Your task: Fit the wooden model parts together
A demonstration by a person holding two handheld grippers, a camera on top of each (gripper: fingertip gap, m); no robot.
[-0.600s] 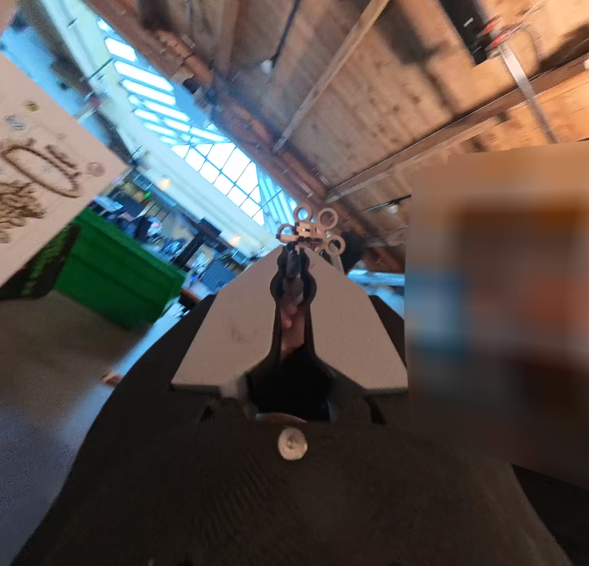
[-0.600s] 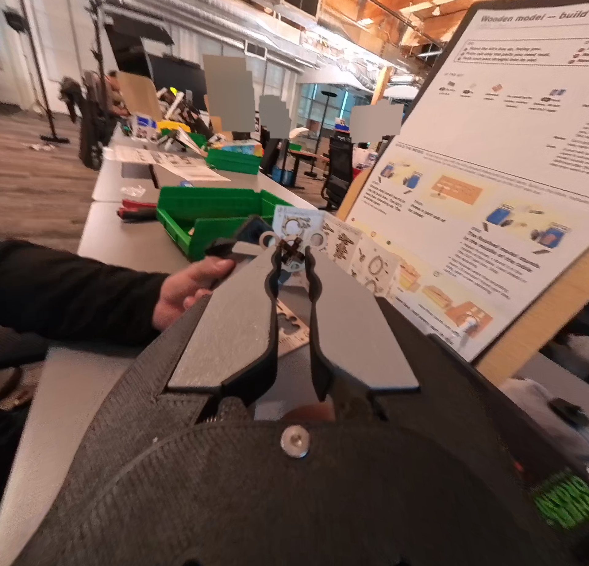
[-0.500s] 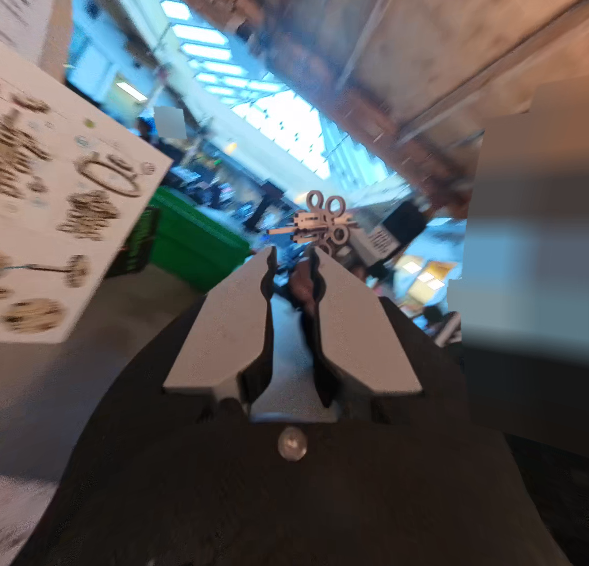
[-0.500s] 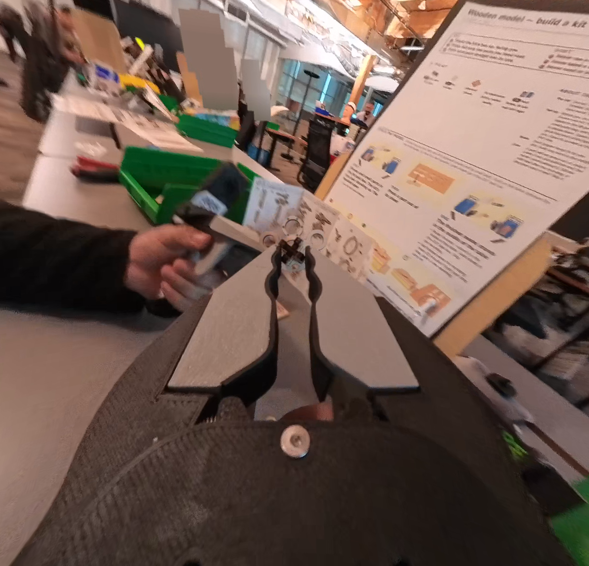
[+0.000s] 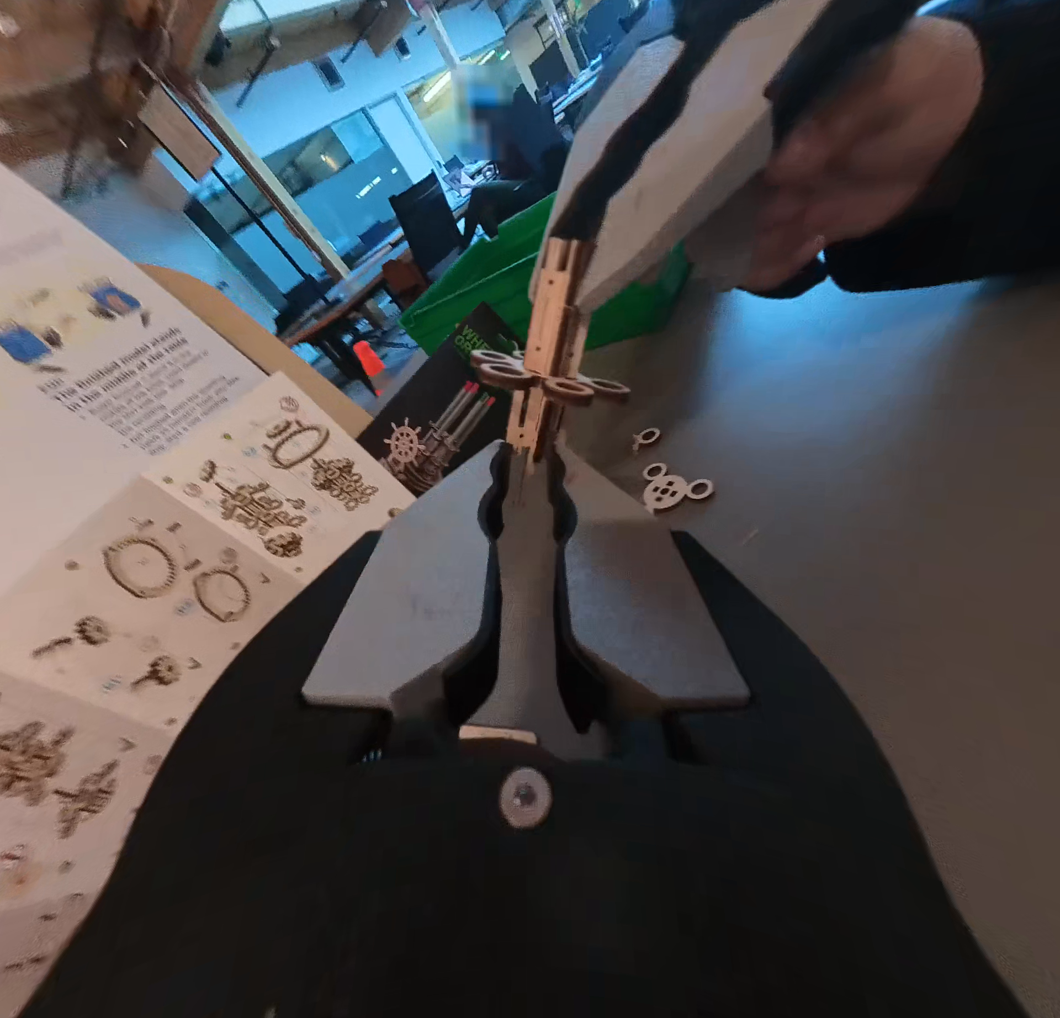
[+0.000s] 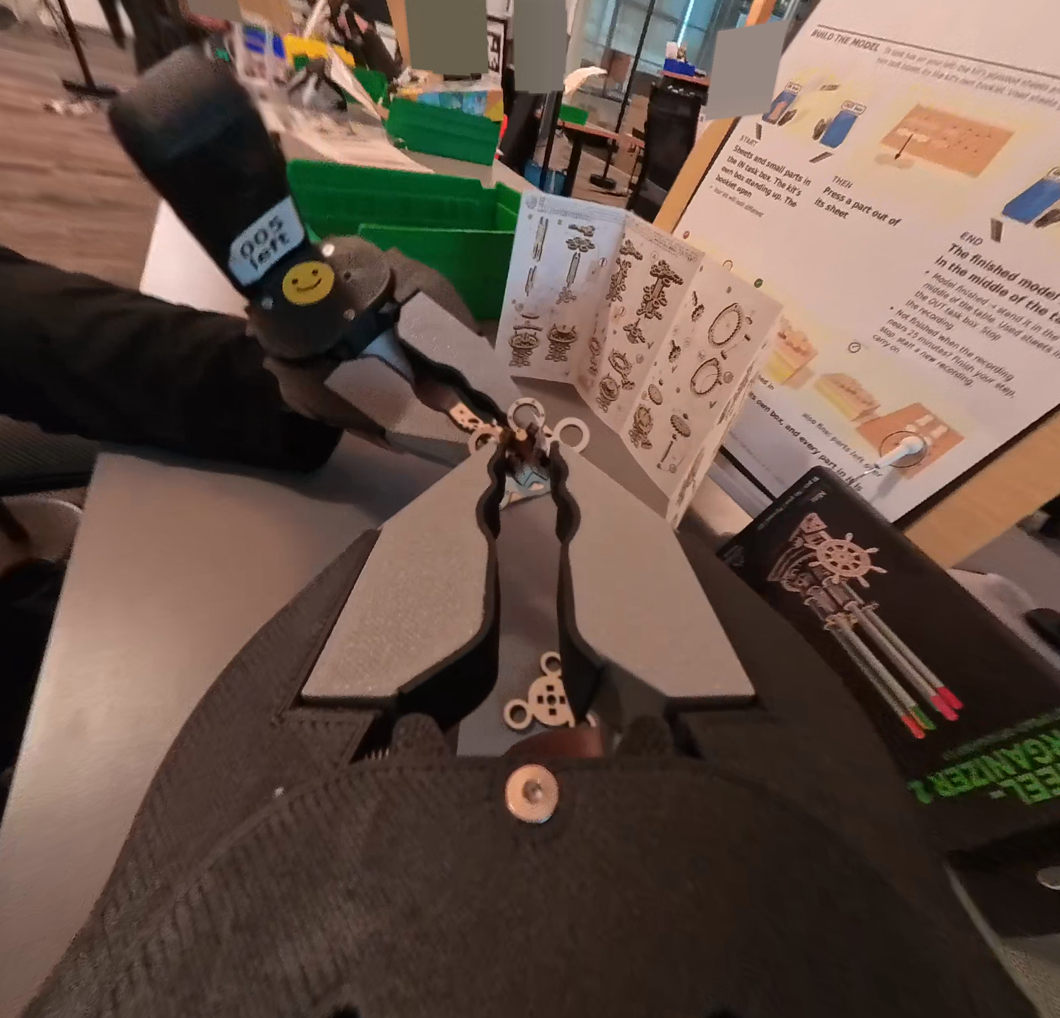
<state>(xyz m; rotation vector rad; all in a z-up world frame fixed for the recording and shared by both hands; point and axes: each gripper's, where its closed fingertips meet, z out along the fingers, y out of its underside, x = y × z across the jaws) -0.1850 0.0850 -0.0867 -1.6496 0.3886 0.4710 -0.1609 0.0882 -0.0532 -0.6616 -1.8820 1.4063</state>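
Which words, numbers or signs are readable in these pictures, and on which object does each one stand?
I will not quote writing; these carry it.
Large white instruction board: printed headings, paragraphs.
Black cardboard kit box: green lettering.
Pale handle label on the left tongs: short print.
Folded white paper booklet: marks too small to read.

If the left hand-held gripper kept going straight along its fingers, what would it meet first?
Likely the right hand-held gripper: it holds the far end of the wooden shaft assembly that the left hand-held gripper pinches. Depth is unclear.
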